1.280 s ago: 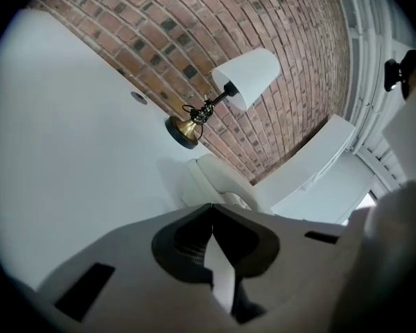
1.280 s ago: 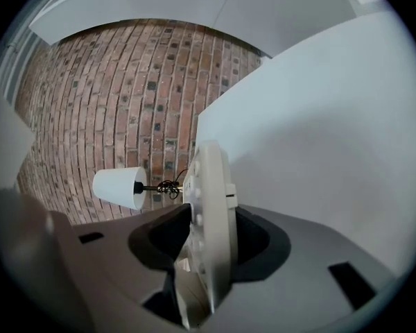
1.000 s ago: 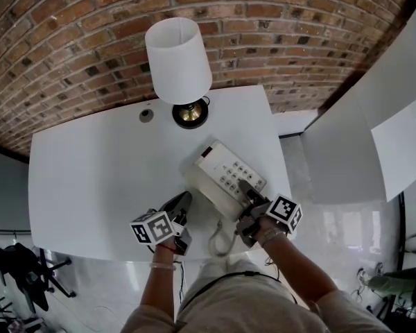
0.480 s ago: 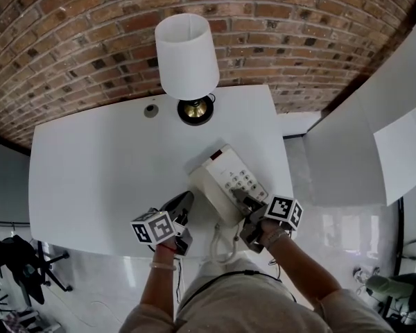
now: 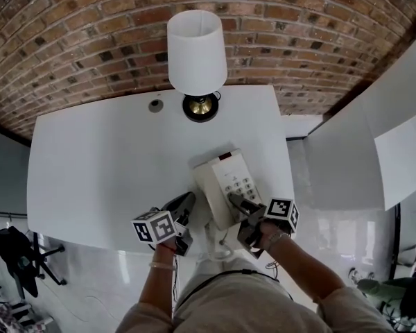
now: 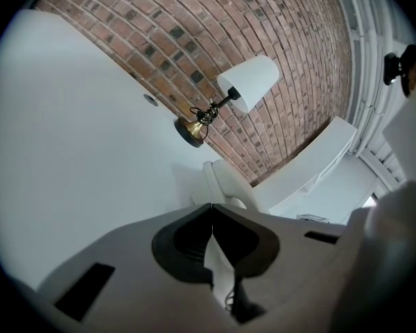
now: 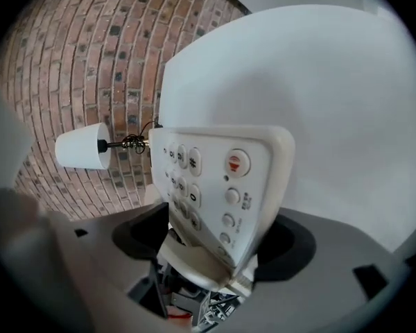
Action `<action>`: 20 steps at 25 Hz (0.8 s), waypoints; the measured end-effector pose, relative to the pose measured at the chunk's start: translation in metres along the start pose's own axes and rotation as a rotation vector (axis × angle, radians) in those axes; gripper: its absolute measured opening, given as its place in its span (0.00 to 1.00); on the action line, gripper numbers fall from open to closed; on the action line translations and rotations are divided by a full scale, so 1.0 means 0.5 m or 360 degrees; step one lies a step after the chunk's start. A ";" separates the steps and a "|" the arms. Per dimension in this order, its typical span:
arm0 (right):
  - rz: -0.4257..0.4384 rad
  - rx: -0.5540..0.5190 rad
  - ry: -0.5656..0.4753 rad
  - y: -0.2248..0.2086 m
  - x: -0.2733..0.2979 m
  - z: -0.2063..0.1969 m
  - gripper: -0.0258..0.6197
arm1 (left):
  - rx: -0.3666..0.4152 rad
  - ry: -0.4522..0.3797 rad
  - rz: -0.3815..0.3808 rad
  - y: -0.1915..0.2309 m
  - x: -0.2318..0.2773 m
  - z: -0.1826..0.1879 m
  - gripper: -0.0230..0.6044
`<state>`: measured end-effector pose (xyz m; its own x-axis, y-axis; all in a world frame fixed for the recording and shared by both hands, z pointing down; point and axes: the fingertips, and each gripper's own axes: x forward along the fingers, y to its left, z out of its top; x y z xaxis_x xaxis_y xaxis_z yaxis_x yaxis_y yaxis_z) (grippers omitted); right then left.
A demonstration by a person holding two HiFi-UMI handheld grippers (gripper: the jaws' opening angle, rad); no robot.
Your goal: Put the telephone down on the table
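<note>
The white telephone (image 5: pixel 225 186) lies flat on the white table (image 5: pixel 104 165), keypad up, near the front right edge. In the right gripper view its keypad end (image 7: pixel 222 179) fills the space between the jaws. My right gripper (image 5: pixel 239 203) is at the phone's near right corner, and its jaws are opening, standing wide on either side of the phone without gripping it. My left gripper (image 5: pixel 182 205) hovers over the table's front edge to the left of the phone. It is shut with nothing in it (image 6: pixel 211 217). The phone's handset side (image 6: pixel 225 182) shows beyond it.
A lamp with a white shade (image 5: pixel 197 54) and a brass base stands at the back of the table against the brick wall. A small round disc (image 5: pixel 155 105) lies left of it. The phone's coiled cord (image 5: pixel 218 245) hangs over the front edge. A white counter (image 5: pixel 347 151) stands to the right.
The telephone has turned from a diagonal lie to nearly square with the table's edge. The right gripper's jaws have spread apart around its near end. The left gripper has stayed put.
</note>
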<state>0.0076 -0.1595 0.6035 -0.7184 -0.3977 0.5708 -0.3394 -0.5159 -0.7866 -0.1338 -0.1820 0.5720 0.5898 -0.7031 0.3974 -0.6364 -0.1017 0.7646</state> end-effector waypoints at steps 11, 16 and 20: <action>-0.0043 0.0067 0.0085 -0.013 0.001 -0.045 0.68 | 0.0002 0.0025 0.0023 0.010 -0.018 -0.013 0.05; -0.0052 0.0116 0.0069 -0.025 -0.003 -0.046 0.71 | -0.0015 0.0006 0.0016 0.012 -0.022 -0.012 0.05; -0.0070 0.0136 0.0060 -0.029 -0.011 -0.053 0.71 | -0.0018 0.0001 0.0019 0.011 -0.023 -0.012 0.05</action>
<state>0.0008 -0.1298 0.6055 -0.7268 -0.3452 0.5938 -0.3193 -0.5955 -0.7371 -0.1411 -0.1703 0.5747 0.5823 -0.7039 0.4068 -0.6379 -0.0853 0.7654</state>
